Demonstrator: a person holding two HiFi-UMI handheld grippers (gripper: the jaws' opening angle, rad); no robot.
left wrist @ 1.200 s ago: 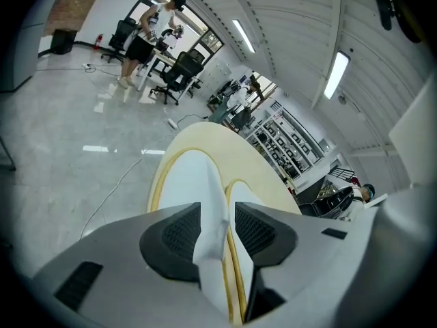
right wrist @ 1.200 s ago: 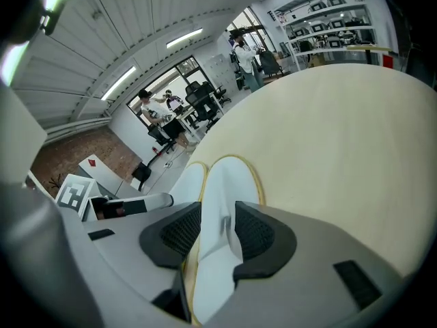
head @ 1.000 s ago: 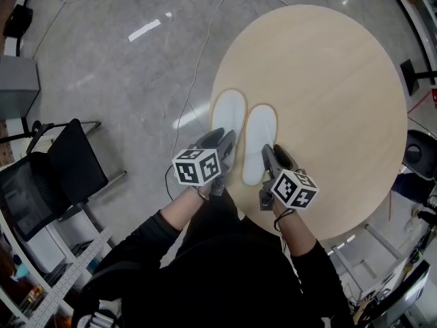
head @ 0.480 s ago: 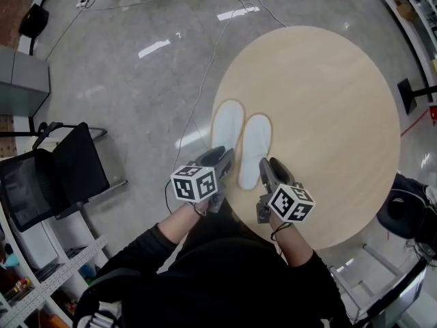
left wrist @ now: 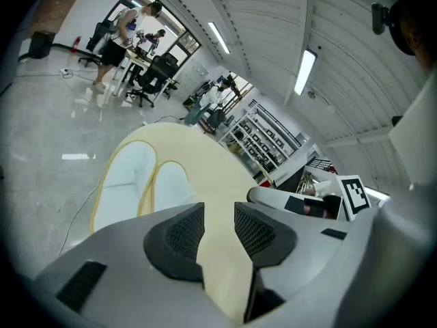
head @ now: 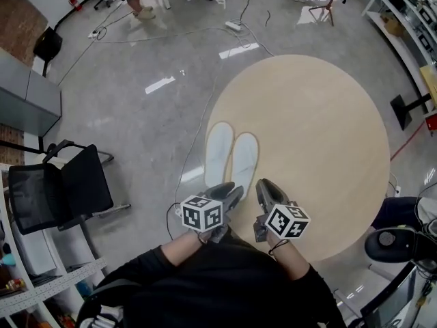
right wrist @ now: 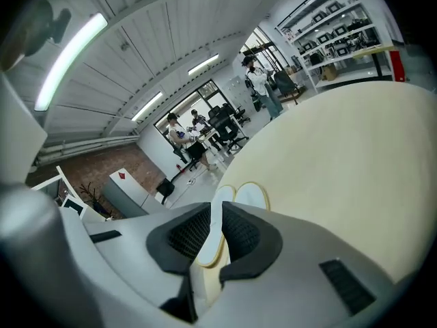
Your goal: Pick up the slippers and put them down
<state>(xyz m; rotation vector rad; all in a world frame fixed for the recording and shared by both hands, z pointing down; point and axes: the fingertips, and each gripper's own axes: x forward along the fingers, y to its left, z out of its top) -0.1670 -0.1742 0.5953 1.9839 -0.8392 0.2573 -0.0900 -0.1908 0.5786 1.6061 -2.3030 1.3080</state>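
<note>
With the slippers (head: 232, 157) lying side by side at the table (head: 321, 128) edge, left gripper (head: 231, 195) released and empty, right gripper (head: 265, 188) closing on nothing, put-down appears complete; a re-pick requires reopening and reaching forward.

Cloth slippers (head: 218, 154) rest on a matt wood table (head: 321, 135); the floor (head: 136, 108) is glossy.

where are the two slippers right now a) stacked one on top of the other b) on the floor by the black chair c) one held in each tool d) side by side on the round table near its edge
D: the slippers lie flat next to each other on the round table close to its edge. The left tool is open and empty, and the right tool is closing its jaws with nothing between them.
</note>
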